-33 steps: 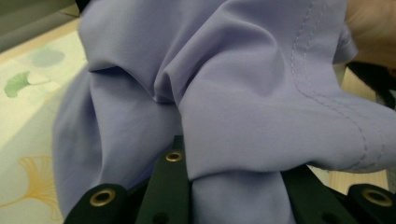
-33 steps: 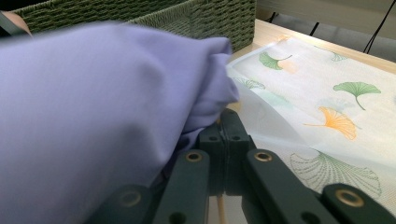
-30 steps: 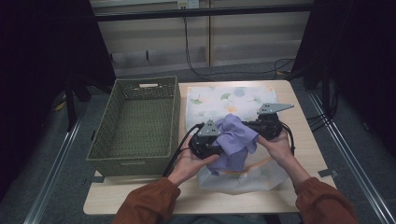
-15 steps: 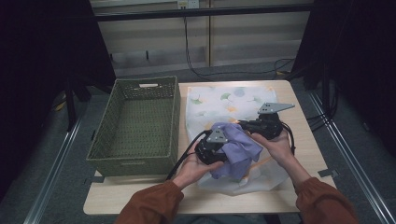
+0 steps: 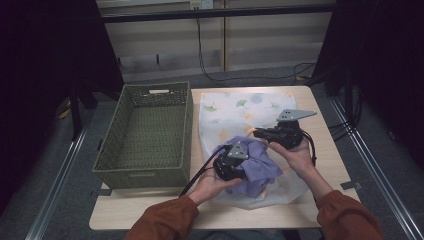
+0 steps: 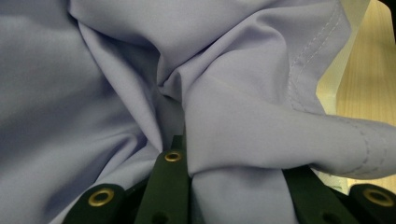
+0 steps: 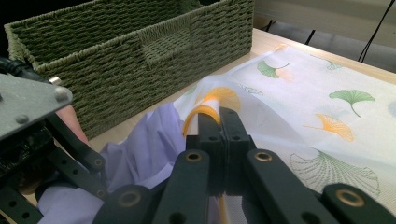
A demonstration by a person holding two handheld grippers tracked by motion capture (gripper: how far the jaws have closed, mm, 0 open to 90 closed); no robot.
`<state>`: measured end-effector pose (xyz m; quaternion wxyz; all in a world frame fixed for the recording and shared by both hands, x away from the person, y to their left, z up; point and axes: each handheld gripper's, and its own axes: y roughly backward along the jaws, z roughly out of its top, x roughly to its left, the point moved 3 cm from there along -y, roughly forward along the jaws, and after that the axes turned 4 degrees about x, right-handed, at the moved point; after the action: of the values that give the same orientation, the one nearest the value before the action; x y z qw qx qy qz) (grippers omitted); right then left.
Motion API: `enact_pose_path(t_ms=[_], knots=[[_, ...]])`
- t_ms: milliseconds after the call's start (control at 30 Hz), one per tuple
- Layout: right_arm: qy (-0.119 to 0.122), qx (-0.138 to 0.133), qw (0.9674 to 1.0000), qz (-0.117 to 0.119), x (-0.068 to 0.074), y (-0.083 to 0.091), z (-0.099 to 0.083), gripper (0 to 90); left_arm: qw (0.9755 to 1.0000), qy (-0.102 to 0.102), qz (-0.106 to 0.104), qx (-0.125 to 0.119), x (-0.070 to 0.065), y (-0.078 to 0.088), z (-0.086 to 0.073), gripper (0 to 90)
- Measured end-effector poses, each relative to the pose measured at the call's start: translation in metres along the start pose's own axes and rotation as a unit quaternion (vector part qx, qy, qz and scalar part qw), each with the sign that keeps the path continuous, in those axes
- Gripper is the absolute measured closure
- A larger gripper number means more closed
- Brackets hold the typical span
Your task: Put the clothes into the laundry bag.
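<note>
A crumpled lavender cloth [image 5: 261, 167] lies at the near end of a sheer white bag [image 5: 240, 107] printed with ginkgo leaves. My left gripper [image 5: 246, 163] is shut on a fold of that cloth [image 6: 116, 70], which bunches over its fingers [image 6: 172, 175]. My right gripper [image 5: 260, 134] [image 7: 217, 116] is shut on the bag's yellow-trimmed edge [image 7: 205, 111], holding it up just above the cloth [image 7: 149, 144]. The left gripper's grey plate [image 7: 28, 107] shows close by in the right gripper view.
A green woven basket [image 5: 142, 177] [image 7: 140, 51] stands empty on the left of the wooden table [image 5: 325, 105], right beside the bag. Cables trail from both grippers. Dark floor and rails surround the table.
My left hand has sunk a little toward the near edge with the lavender cloth, which now sits lower on the bag. The right hand has kept still.
</note>
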<state>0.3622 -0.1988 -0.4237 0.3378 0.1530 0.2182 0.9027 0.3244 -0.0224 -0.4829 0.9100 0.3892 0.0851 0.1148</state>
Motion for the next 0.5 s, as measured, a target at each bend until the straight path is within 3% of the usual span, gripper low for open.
enact_pose_path(t_ms=[33,100,167,200,267,300,467,500], knots=[[0.0,-0.001,1.0,0.0,0.0,0.0,0.0,89.7,1.0,0.001,-0.002,-0.006,-0.001,-0.003,-0.001,77.0],[0.0,-0.003,1.0,0.0,0.0,0.001,0.001,89.7,1.0,-0.002,0.001,0.008,-0.003,-0.009,-0.004,77.0],[0.0,-0.003,1.0,0.001,0.001,0.001,0.001,89.7,0.9995,-0.01,0.002,0.029,-0.004,-0.017,-0.009,76.9],[0.001,-0.005,1.0,0.0,0.001,0.001,0.002,89.7,0.999,-0.003,0.002,0.045,-0.006,-0.022,-0.012,76.9],[0.003,-0.005,1.0,0.002,0.003,0.002,0.002,89.7,0.9998,0.003,-0.001,0.019,-0.007,-0.027,-0.016,76.9],[0.003,-0.004,1.0,0.002,0.003,0.001,0.002,89.7,0.9996,0.006,0.0,0.027,-0.006,-0.026,-0.016,77.0],[0.007,-0.001,1.0,0.006,0.004,-0.001,0.001,89.7,0.9997,0.007,-0.001,0.022,-0.007,-0.026,-0.016,75.4],[0.006,-0.001,1.0,0.006,0.004,-0.001,0.001,89.7,0.9995,0.005,0.009,0.029,-0.007,-0.025,-0.015,74.2]])
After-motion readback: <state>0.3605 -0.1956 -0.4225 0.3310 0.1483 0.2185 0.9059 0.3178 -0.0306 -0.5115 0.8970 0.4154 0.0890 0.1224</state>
